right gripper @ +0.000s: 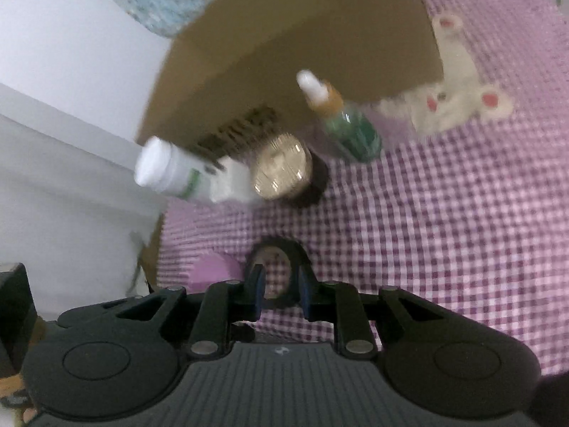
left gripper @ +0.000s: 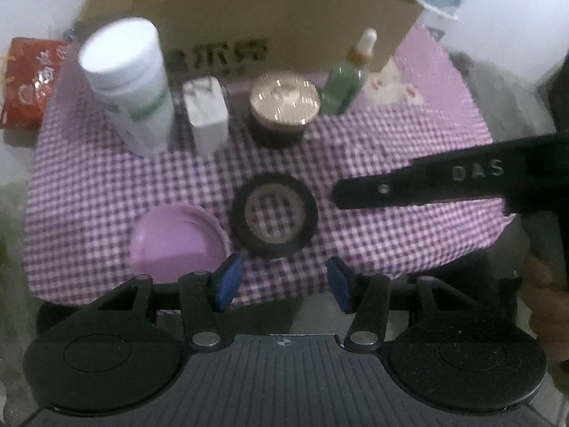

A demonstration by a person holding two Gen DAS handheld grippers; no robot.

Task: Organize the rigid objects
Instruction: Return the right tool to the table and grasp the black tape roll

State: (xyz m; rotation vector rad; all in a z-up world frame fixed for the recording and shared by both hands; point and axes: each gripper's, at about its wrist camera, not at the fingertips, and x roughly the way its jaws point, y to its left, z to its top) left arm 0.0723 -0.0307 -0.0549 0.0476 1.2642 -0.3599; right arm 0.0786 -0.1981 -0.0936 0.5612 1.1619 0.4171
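A black tape roll [left gripper: 274, 213] lies flat on the purple checked cloth [left gripper: 391, 135], with a purple lid [left gripper: 176, 238] just to its left. My left gripper [left gripper: 283, 283] hangs above the cloth's near edge, jaws open and empty, the roll just beyond its blue pads [left gripper: 227, 281]. From the right, my right gripper [left gripper: 339, 195] reaches in and ends a little short of the roll. In the right wrist view that right gripper [right gripper: 281, 286] stands open only narrowly, with nothing pressed between the pads; the tape roll [right gripper: 275, 249] shows just past them.
A row stands at the back: white bottle [left gripper: 128, 85], small white box [left gripper: 206, 114], gold-lidded black jar [left gripper: 282, 106], green dropper bottle [left gripper: 346, 78]. Behind them is a cardboard box [left gripper: 266, 7]. A red packet [left gripper: 32, 82] lies far left, a white plush toy [right gripper: 458, 99] back right.
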